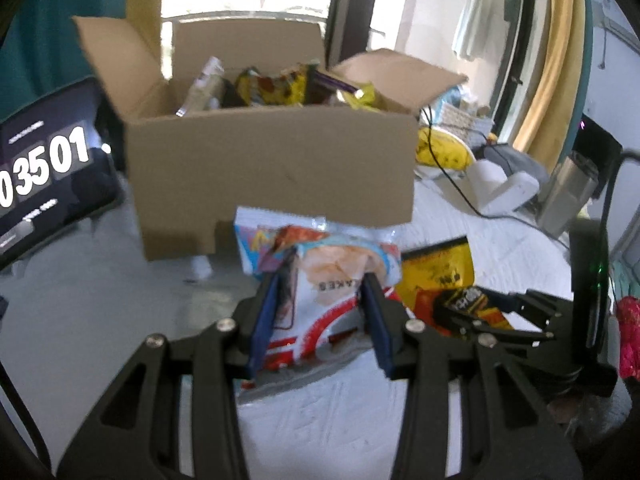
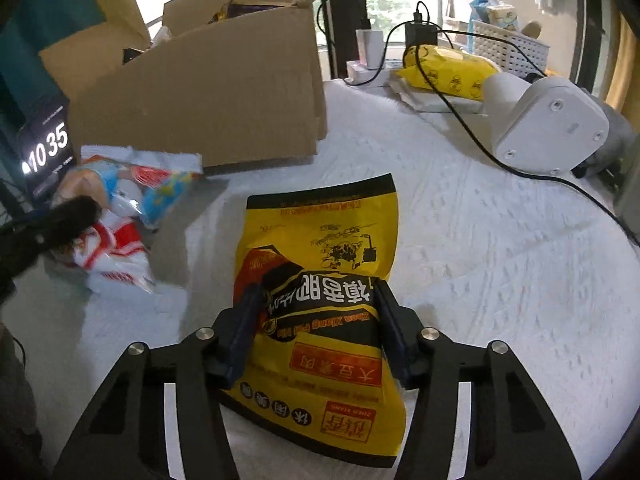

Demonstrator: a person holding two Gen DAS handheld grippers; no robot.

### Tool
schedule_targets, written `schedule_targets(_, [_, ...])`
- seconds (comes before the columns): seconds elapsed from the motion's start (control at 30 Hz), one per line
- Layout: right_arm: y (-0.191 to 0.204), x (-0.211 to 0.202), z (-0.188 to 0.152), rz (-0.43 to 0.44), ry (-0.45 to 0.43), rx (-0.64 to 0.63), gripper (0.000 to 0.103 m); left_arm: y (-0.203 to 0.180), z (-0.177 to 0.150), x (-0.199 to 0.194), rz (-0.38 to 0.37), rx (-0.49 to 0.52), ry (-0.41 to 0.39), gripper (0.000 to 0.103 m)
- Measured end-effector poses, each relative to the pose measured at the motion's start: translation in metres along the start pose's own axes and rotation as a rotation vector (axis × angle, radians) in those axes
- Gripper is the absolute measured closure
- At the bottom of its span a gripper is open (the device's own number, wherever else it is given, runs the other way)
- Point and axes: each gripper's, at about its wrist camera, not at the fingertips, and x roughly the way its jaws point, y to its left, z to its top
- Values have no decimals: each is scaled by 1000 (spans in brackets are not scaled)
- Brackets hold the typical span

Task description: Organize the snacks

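Left gripper [image 1: 326, 276] jaws clamped on white-red snack bag [image 1: 320, 308], lifted before the cardboard box [image 1: 272, 176]. Right gripper [image 2: 316, 292] jaws straddle yellow snack bag [image 2: 320, 248] on white surface [image 2: 480, 260]; grip unclear.

Left gripper [image 1: 326, 276] pitched down, jaws pinching a packet. Right gripper [image 2: 316, 296] pitched down, jaws clamping a pouch.

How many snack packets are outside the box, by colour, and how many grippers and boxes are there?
White, red and blue snack packets: 1
Yellow snack packets: 1
Cardboard boxes: 1
Grippers: 2, the left gripper and the right gripper
Total: 5
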Motion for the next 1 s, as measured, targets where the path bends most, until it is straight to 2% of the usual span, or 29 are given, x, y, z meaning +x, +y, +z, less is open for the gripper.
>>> schedule_targets(0.07, [3, -4, 0, 32, 7, 5, 52, 7, 3, -10, 11, -11, -22, 60])
schedule_targets(0.3, [6, -29, 14, 80, -38, 9, 52, 25, 18, -35, 52, -27, -85, 64])
schedule_targets(0.4, [5, -44, 26, 91, -83, 7, 52, 26, 17, -34, 48, -22, -68, 64])
schedule_targets(0.5, [4, -51, 32, 101, -105, 16, 52, 24, 6, -23, 26, -17, 12, 63])
schedule_targets(0.53, [2, -50, 33, 103, -107, 19, 52, 23, 1, -17, 28, -18, 43, 59])
schedule_targets(0.6, [-2, -49, 31, 113, -105, 34, 52, 22, -9, -15, 18, -32, 45, 44])
schedule_targets(0.63, [-4, -46, 29, 126, -95, 47, 52, 22, -12, -17, 21, -44, 40, 30])
schedule_targets(0.67, [-6, -43, 27, 132, -87, 53, 52, 22, -13, -19, 17, -60, 38, 25])
schedule_targets(0.73, [-6, -36, 22, 134, -71, 51, 52, 20, -14, -20, -14, -72, 46, 25])
schedule_targets(0.87, [-1, -22, 10, 155, -29, 52, 52, 1, -20, -23, -64, -27, 50, 22])
schedule_targets(1.0, [2, -14, 1, 180, -3, 59, 52, -15, -31, -6, -63, 22, 122, 19])
